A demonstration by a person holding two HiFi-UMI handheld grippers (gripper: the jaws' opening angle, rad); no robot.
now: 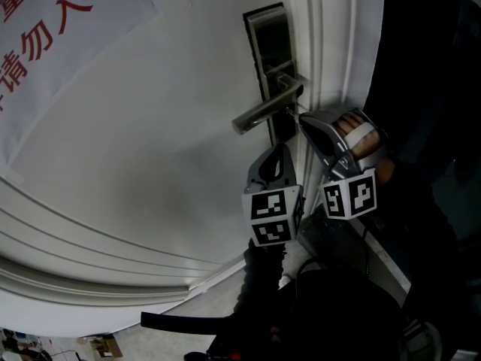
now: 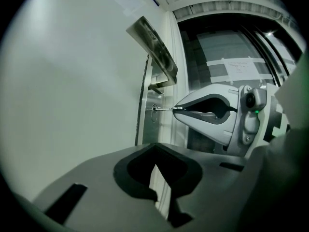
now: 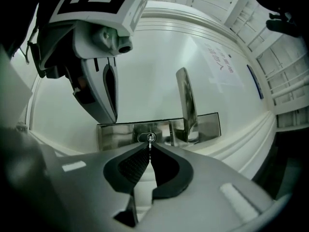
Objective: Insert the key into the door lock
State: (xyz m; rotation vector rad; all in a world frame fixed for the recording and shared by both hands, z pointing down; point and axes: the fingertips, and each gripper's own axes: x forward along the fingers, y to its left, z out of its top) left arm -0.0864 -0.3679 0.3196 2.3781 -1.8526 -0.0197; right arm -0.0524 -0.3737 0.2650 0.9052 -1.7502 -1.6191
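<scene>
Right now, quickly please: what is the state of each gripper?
Left gripper: closed, holding nothing.
Right gripper: closed on the key, whose tip is at the door lock.

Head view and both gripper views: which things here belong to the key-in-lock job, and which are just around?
Part of the job:
- key, pinched in the right gripper
- keyhole, with the key tip at it
- lock plate

Just around:
- left gripper, shut on nothing
- door handle
- paper notice with red characters
</scene>
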